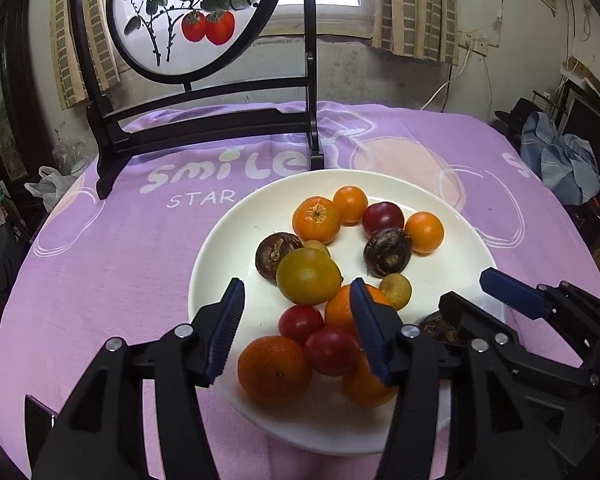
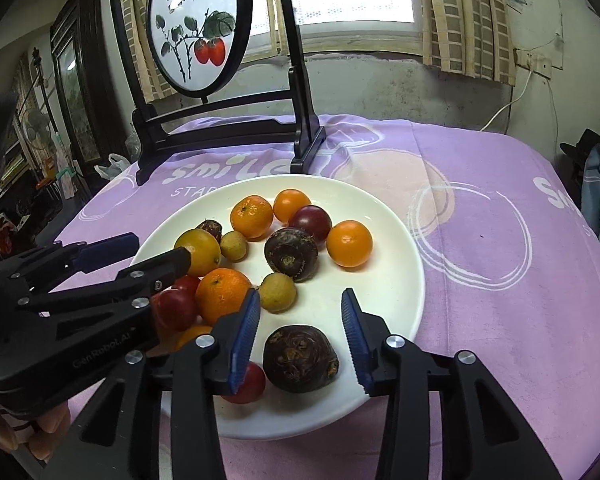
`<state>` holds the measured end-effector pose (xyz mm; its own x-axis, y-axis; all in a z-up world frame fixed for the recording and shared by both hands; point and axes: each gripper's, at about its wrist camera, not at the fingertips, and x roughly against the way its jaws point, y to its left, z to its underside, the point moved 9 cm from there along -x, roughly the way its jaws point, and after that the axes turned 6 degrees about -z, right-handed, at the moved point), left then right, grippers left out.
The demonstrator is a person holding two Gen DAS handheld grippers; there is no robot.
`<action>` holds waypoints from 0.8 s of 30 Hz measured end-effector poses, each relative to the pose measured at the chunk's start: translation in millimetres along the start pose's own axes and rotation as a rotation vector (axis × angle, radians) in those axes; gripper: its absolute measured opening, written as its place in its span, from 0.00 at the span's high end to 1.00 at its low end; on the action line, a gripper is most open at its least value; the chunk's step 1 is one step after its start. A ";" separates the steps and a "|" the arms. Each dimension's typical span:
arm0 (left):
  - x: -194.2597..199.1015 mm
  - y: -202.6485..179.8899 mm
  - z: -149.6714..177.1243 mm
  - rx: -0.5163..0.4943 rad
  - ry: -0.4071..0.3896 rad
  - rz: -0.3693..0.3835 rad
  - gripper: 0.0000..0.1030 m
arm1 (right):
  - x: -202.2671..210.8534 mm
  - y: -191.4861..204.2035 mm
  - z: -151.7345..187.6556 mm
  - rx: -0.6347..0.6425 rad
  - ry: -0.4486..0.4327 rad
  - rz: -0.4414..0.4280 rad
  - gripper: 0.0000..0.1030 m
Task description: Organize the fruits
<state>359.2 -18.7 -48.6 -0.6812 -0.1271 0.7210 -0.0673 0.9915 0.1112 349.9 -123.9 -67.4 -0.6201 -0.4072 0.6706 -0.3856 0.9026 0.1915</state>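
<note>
Your left gripper (image 1: 296, 332) hangs over the near-left part of the round white plate (image 1: 220, 264). Its blue pads are partly open and they squeeze nothing. Between them you can see a small orange mandarin (image 1: 274, 370) and two red cherry tomatoes (image 1: 331, 350), all lying on the plate, not held. Just past the pads sits a round yellow-green fruit (image 1: 308, 276), with a dark brown water chestnut (image 1: 274, 254) touching it from behind.

The plate rests on a purple cloth with white letters (image 1: 120, 280) that covers the table. At the far edge of the table stands a black wooden frame with a round painting of red fruit (image 1: 184, 16).

In the middle of the plate lies a second dark brown water chestnut (image 2: 292, 254). Toward the far rim there are a bumpy orange mandarin (image 2: 252, 216), a dark red tomato (image 2: 310, 222) and two smooth orange fruits (image 2: 349, 243). A small tan round fruit (image 2: 277, 292) sits nearer to you.

Your right gripper (image 2: 300, 338) hangs over the near-right part of the plate. Its blue pads are partly open too. A third dark brown water chestnut (image 2: 300, 358) lies on the plate right between them, but the pads stand apart from it on both sides, so nothing is gripped.
</note>
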 end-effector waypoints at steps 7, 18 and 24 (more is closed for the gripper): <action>9.2 -1.6 13.2 0.020 0.024 0.024 0.46 | 14.4 -2.6 4.6 -0.021 -0.013 0.010 0.52; 36.5 11.6 53.2 0.068 0.045 0.015 0.24 | 41.9 -8.4 37.9 -0.064 0.005 0.059 0.09; 54.5 20.8 75.8 0.072 0.048 0.009 0.16 | 58.5 2.1 65.3 -0.019 0.025 0.073 0.03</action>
<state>265.4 -2.9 -58.9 -0.6461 -0.1181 0.7540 -0.1148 0.9917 0.0570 268.2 -155.0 -74.6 -0.6286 -0.3367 0.7011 -0.3269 0.9323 0.1547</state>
